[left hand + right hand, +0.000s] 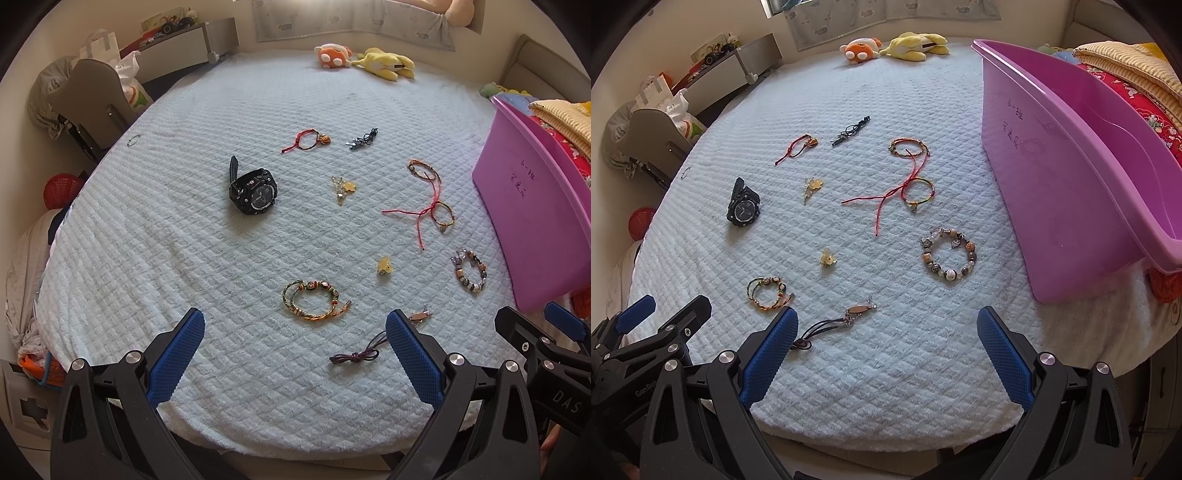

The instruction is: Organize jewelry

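Observation:
Jewelry lies scattered on a pale blue quilted bed [184,258]. A black watch [253,192] [743,208] lies at the left. A braided green-gold bracelet [314,299] [768,292] lies just beyond my left gripper [295,350], which is open and empty. A beaded bracelet [948,258] [470,271] lies ahead of my right gripper [886,350], also open and empty. A cord pendant [834,323] [364,354] lies between the grippers. Red-string bracelets [908,181] [432,195] and small charms [827,258] lie farther out. A pink bin [1071,166] [528,221] stands at the right.
Two plush toys [365,61] [894,48] lie at the far edge of the bed. Folded red and yellow bedding [1126,81] sits behind the bin. A grey chair [96,99] and a red basket [61,190] stand left of the bed.

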Available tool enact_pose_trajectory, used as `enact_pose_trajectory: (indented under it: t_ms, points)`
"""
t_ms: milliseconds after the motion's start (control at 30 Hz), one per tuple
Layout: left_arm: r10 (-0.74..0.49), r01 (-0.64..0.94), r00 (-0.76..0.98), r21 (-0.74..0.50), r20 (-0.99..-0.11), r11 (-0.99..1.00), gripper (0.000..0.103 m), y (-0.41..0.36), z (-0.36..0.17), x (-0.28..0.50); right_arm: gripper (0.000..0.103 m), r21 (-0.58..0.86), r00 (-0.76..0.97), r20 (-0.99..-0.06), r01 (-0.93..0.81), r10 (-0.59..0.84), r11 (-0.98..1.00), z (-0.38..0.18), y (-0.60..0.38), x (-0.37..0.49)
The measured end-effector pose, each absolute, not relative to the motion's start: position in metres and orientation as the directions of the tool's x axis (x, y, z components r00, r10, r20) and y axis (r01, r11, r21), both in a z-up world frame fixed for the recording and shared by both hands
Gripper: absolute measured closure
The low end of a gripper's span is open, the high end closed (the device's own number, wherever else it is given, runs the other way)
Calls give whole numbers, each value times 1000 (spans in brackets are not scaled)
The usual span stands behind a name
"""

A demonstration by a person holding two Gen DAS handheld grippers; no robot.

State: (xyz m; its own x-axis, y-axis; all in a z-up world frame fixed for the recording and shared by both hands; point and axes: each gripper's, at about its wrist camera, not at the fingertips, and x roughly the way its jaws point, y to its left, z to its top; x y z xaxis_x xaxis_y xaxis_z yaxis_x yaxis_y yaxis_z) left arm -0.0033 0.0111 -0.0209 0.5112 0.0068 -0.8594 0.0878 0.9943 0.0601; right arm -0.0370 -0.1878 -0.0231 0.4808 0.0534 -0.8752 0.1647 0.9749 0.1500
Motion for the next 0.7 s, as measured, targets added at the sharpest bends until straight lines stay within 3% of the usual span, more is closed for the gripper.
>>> enact_pose_trajectory:
  t_ms: [700]
  points:
    - [21, 55, 460, 52, -888, 997, 6, 35, -84, -13, 10, 184, 496, -863, 131, 97, 974, -82, -216, -49]
